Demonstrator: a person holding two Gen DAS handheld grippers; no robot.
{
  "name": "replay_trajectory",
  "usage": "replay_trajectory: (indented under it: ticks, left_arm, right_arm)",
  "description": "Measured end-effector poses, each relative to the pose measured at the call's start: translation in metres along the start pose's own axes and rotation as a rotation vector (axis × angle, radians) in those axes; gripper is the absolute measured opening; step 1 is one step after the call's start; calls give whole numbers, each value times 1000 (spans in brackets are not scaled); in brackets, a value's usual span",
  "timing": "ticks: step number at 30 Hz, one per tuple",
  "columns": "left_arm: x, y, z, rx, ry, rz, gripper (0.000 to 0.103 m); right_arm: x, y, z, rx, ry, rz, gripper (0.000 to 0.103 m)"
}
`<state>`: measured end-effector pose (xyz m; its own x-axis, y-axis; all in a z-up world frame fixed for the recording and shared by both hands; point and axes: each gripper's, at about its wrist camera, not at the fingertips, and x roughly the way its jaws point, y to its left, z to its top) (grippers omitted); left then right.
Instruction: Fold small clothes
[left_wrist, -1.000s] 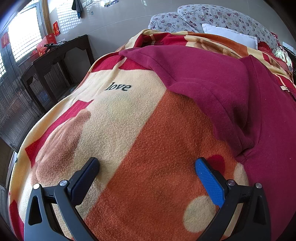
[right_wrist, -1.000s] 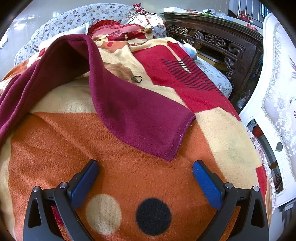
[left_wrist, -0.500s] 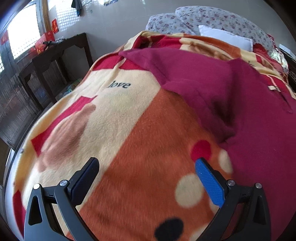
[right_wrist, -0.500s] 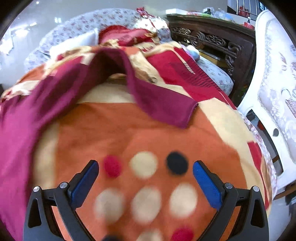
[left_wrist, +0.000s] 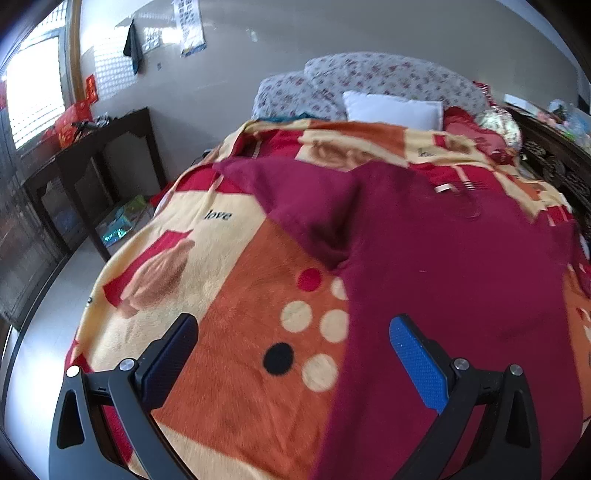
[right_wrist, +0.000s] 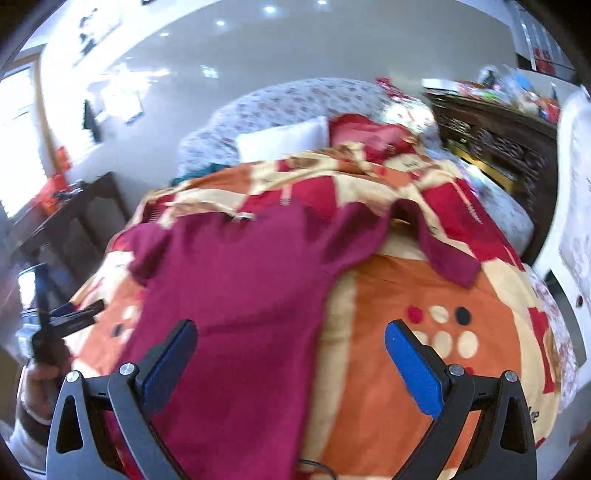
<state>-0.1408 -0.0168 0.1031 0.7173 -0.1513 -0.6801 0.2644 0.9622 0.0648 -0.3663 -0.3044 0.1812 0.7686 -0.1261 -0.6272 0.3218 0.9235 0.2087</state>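
A maroon long-sleeved top (left_wrist: 443, 258) lies spread on a patterned orange, cream and red blanket (left_wrist: 229, 280) on a bed. One sleeve reaches toward the far left. In the right wrist view the top (right_wrist: 240, 280) fills the middle, with its other sleeve (right_wrist: 439, 251) bent down at the right. My left gripper (left_wrist: 291, 354) is open and empty above the top's left edge. My right gripper (right_wrist: 288, 354) is open and empty above the top's lower right edge. The left gripper also shows in the right wrist view (right_wrist: 66, 317), held by a hand.
Floral pillows (left_wrist: 369, 81) and a white pillow (left_wrist: 391, 110) lie at the bed's head. A dark wooden side table (left_wrist: 92, 158) stands left of the bed. A carved dark cabinet (right_wrist: 495, 136) and a white chair (right_wrist: 572, 221) stand to the right.
Both grippers have pulled back and up from the blanket, so more of the bed and room shows. Both stayed open and empty.
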Motion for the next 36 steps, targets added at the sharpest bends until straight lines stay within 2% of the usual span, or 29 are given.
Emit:
replay_trajectory:
  ticks: [3,5,9,14,18,24,36]
  left_arm:
    - [-23,-4,-1,10,-20,-13,103]
    - [-36,-7,0,13,-30,-33,103]
    - [-58,-14,1,30,-64,-49,103]
    - [-66,-26,2,65,-80,-57,103]
    - [-66,-33,4,75,-93,-52,103]
    - [-52,-38,8,53,-70,-75,103]
    - [-17,-52,13,54,-27,-86,103]
  right_arm:
    - [-11,22,4,6,9,89,103]
    - [-18,38,5,-18,13,115,103]
    - [-17,64,8,-74,-11,127,103]
    - [-5,77,19,-58,-16,135,103]
    - [7,90,30,-102,-66,45,103]
    - [35,99,38,-124,-81,-28,103]
    - [83,98,30,-116,-58,-89,103]
